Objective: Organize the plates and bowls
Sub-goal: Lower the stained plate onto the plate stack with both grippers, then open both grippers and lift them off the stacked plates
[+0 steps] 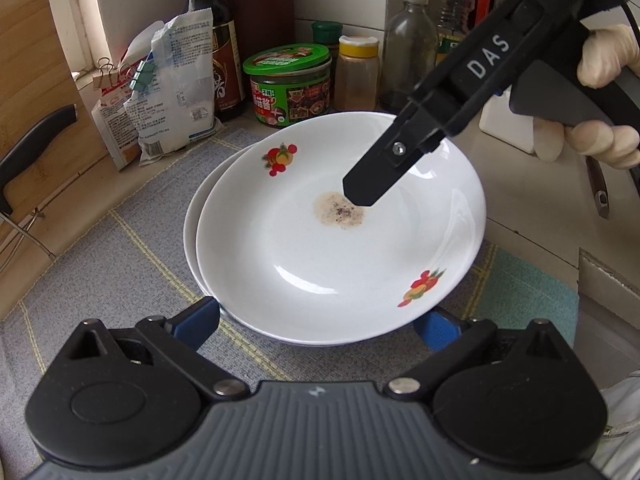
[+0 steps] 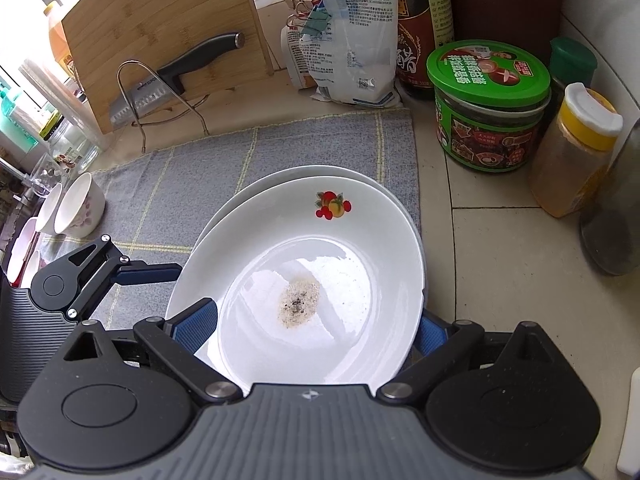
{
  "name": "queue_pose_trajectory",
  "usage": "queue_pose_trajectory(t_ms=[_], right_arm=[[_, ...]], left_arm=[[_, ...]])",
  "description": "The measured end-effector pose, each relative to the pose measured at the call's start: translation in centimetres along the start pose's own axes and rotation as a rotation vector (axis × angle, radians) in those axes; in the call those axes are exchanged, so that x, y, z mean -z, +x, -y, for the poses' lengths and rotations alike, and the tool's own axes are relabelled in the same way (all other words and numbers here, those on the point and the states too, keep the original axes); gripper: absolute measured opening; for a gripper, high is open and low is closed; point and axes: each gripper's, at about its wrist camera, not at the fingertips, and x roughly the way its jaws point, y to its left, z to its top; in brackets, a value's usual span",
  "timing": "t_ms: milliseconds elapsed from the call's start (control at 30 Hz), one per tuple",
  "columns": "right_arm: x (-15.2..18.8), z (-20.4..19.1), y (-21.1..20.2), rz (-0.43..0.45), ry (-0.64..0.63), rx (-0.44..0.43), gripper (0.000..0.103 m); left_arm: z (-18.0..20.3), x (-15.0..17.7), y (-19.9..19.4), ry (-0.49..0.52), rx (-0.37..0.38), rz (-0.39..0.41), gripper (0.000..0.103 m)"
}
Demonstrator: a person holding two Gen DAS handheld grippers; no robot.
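Two white deep plates with fruit prints are stacked on a grey checked mat. The top plate has a brown speckled stain in its middle. My left gripper stands open at the stack's near edge, its blue fingers wide apart and partly tucked under the rim. My right gripper is open too, straddling the top plate's rim with one finger over the plate and the other below it. From the left wrist, the right gripper's upper finger hovers just above the stain. White bowls lie at the mat's left edge.
Behind the mat stand a green-lidded jar, a yellow-capped spice jar, dark sauce bottles and clipped bags. A black-handled knife rests in a wire rack against a bamboo board. A gloved hand holds the right gripper.
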Motion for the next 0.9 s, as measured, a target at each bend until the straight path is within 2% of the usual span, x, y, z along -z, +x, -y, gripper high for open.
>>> queue_pose_trajectory(t_ms=[567, 900], right_arm=[[0.2, -0.6, -0.2, -0.010, 0.007, 0.035, 0.101], [0.1, -1.4, -0.1, -0.027, -0.031, 0.061, 0.103]], left_arm=[[-0.4, -0.2, -0.4, -0.002, -0.009, 0.038, 0.102], [-0.5, 0.1, -0.8, -0.028, -0.026, 0.043, 0.102]])
